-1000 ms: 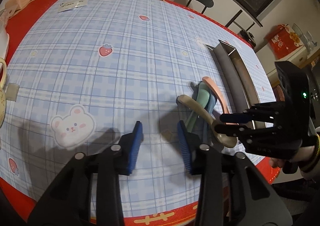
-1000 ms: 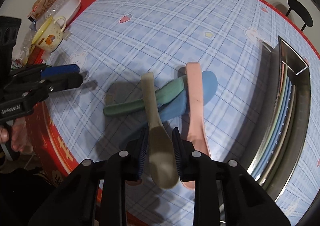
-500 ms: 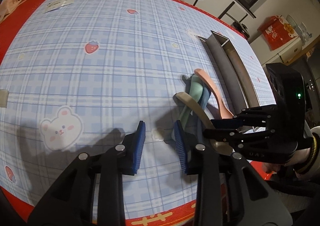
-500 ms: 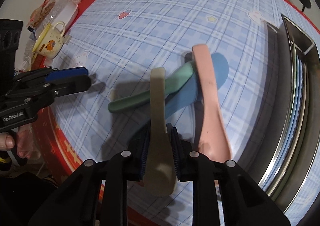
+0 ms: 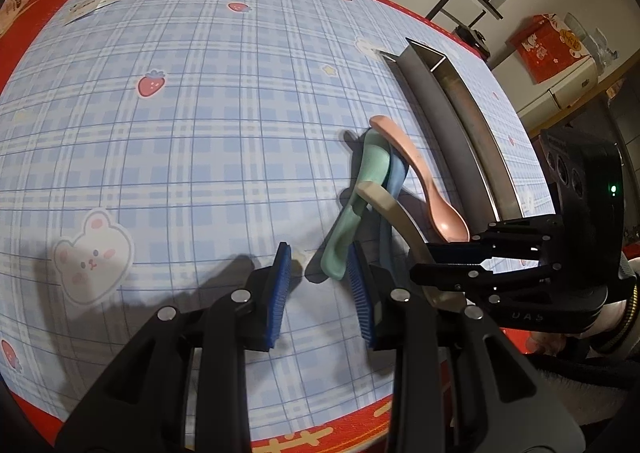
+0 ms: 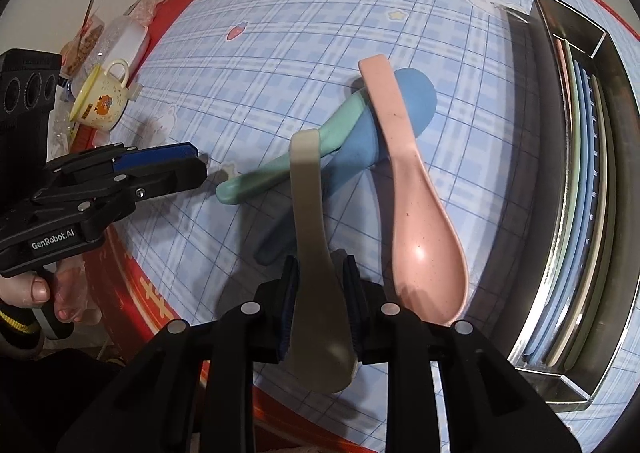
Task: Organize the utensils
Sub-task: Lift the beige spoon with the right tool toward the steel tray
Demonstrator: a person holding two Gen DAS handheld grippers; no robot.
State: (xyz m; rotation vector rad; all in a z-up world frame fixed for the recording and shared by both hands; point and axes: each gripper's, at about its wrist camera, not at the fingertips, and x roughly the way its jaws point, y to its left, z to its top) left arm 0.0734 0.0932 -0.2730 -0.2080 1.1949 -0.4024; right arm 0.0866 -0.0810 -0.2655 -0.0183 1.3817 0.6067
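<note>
Right hand-held gripper (image 6: pixel 320 285) clamped on beige spoon (image 6: pixel 310 213), left hand-held gripper (image 5: pixel 318 273) apart, green spoon (image 5: pixel 352 213) alongside.

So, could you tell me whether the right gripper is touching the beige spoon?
Touching. The right wrist view shows the right gripper with both pads pressed against the beige spoon, just above its bowl.

You have a beige spoon (image 6: pixel 316 253) lifted, crossing the green spoon (image 6: pixel 280 169) and blue spoon (image 6: pixel 384 125); the pink spoon (image 6: pixel 416 213) lies beside the steel tray (image 6: pixel 616 101).
</note>
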